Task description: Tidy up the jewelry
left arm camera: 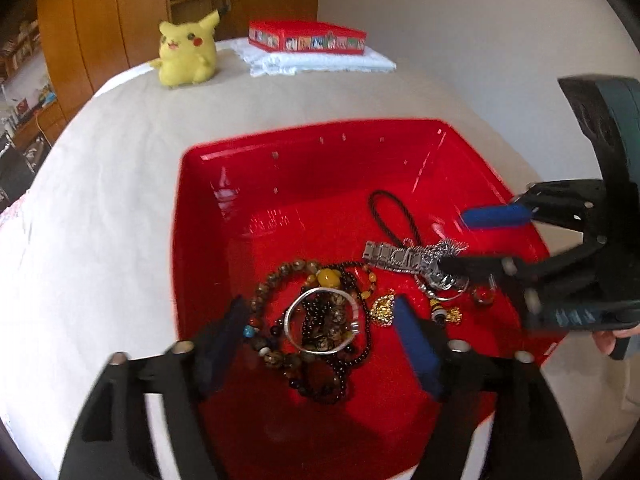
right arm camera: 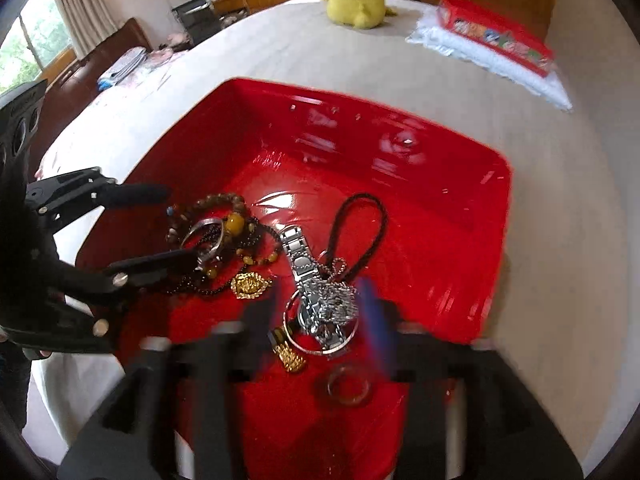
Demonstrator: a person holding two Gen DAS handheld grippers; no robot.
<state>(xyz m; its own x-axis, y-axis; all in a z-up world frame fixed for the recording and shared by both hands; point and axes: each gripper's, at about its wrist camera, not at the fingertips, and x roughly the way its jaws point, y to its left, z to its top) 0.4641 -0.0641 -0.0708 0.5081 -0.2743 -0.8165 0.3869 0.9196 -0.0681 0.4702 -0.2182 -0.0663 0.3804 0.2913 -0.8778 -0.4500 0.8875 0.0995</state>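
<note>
Both grippers point steeply down into a red bin that sits on a pale cloth-covered table.

The left gripper has its fingers wide apart and presses on nothing. Between and below them lies a heap of jewelry: a silver bangle on top of brown bead bracelets, with a yellow bead and a gold pendant just beside.

The right gripper is blurred, its fingers apart as well. They straddle a silver chain cluster and a metal link band without visibly clamping either. A black cord loop runs away from the cluster, and a dark ring lies nearer the camera.

Beyond the bin, at the far edge of the table, sit a yellow plush toy and a red box on folded white cloth.
</note>
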